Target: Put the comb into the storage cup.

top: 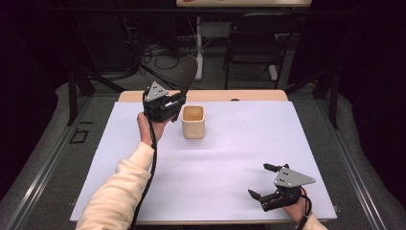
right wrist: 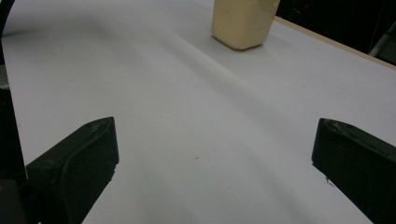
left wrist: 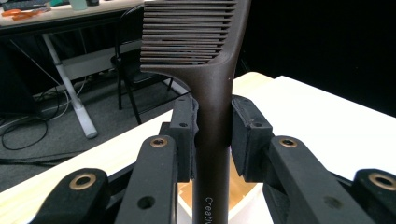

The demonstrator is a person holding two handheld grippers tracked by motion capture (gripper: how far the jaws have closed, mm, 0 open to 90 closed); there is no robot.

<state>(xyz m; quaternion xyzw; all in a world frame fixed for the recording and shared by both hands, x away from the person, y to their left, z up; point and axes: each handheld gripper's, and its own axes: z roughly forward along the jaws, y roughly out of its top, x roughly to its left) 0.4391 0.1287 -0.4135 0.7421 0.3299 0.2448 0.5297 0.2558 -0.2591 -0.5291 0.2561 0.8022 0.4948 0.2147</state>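
My left gripper [top: 176, 103] is shut on the handle of a dark brown wide-toothed comb [top: 186, 76], held upright with its teeth on top. In the left gripper view both pads [left wrist: 184, 133] press the comb's handle [left wrist: 212, 140], and the toothed head [left wrist: 187, 32] rises above them. A cream square cup [top: 193, 121] stands just right of that gripper; its rim [left wrist: 247, 198] lies below the jaws. My right gripper [top: 258, 180] rests near the table's front right, open, with nothing between its jaws. The right gripper view has the gripper [right wrist: 210, 154] over bare sheet, the cup [right wrist: 243, 21] far ahead.
A white sheet [top: 215, 163] covers the table, and a wooden strip [top: 225, 95] shows along the far edge. Beyond it stand a black chair [top: 253, 43], a white desk leg [top: 198, 48] and loose cables [top: 158, 57] on the floor.
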